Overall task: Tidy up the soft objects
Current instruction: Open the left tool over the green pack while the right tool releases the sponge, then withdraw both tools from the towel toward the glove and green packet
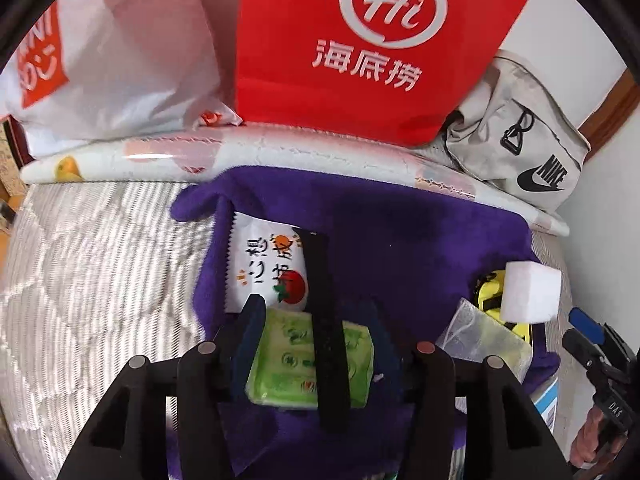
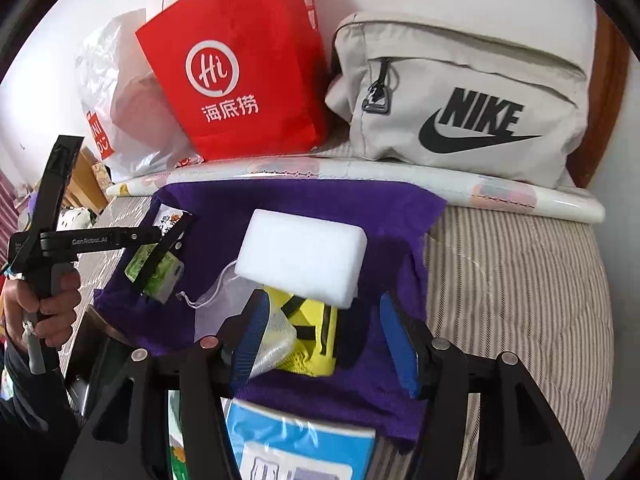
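A purple towel [image 1: 400,236] lies spread on the striped bed; it also shows in the right wrist view [image 2: 288,200]. On it lie a white snack packet [image 1: 264,268], a green tissue pack [image 1: 308,360] with a black strap [image 1: 324,320] across it, a white foam block [image 2: 302,256], a yellow mesh item [image 2: 312,336] and a clear mesh pouch [image 2: 218,304]. My left gripper [image 1: 316,316] is open, its fingers on either side of the green tissue pack. My right gripper [image 2: 324,312] is open over the yellow item, just below the foam block.
A red Haidilao bag [image 1: 360,48], a white plastic shopping bag [image 1: 116,60] and a grey Nike pouch [image 2: 460,96] stand at the back against the wall on a rolled patterned mat [image 1: 280,148]. A blue and white pack [image 2: 296,444] lies under the right gripper.
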A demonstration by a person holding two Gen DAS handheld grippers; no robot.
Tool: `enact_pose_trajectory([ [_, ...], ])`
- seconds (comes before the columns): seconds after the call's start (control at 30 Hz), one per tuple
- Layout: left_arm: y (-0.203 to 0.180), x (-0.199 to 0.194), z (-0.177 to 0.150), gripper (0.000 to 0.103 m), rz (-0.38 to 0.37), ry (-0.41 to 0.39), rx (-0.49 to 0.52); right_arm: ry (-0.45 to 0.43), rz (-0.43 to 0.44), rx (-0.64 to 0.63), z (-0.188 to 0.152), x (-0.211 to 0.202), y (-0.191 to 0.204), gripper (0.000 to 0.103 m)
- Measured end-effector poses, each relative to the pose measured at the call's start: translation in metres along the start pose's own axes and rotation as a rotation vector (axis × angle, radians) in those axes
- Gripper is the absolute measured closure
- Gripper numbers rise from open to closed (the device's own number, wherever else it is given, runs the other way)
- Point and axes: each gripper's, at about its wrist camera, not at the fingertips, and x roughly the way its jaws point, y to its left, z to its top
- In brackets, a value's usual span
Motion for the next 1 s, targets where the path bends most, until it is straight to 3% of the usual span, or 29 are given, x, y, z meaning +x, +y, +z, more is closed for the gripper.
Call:
enact_pose_trajectory([
  [0.17,-0.001,-0.033,-0.016,0.053,-0.006,-0.047,0.013,-0.039,0.011,0.020,-0.013,-0.023,0.004,0.046],
  [0.3,-0.005,-0.070,-0.041,0.053,0.015,-0.133,0.052,-0.078,0.010,-0.010,-0.033,-0.045,0.017,0.046],
  [0.47,-0.009,-0.103,-0.076,0.053,-0.054,-0.131,0.059,-0.101,0.059,-0.062,-0.068,-0.073,0.038,0.046],
  [0.77,-0.030,-0.153,-0.157,0.053,-0.071,-0.165,0.135,-0.099,0.122,-0.084,-0.141,-0.116,0.067,0.047],
  [0.9,-0.040,-0.162,-0.189,0.053,-0.072,-0.175,0.153,-0.071,0.143,-0.128,-0.174,-0.122,0.082,0.062],
  [1.0,-0.041,-0.160,-0.205,0.053,-0.086,-0.153,0.147,-0.050,0.148,-0.148,-0.194,-0.122,0.091,0.065],
])
